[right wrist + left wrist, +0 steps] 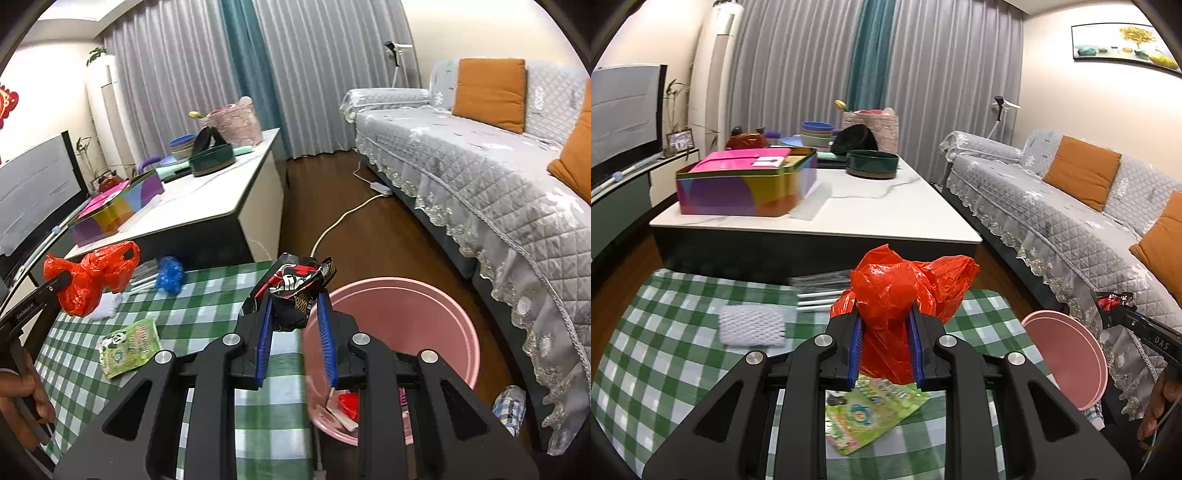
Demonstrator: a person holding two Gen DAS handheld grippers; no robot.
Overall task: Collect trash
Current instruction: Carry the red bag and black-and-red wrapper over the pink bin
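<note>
Clamping a crumpled red plastic bag [894, 314] between its blue pads, the left gripper [886, 347] hovers over the green checked tablecloth [665, 369], a green snack packet [868, 417] just beneath. The right gripper [295, 332] pinches a crumpled black-and-red wrapper [295, 291] beside the round pink plastic bin [436, 314] ahead.

Half-seen things around the checked table

The pink bin [1067, 354] is cut by the right gripper's arm in the left view; its contents [345, 406] sit partly behind the gripper frame, unidentifiable. The green packet's [129, 347] print is too small to read.
</note>
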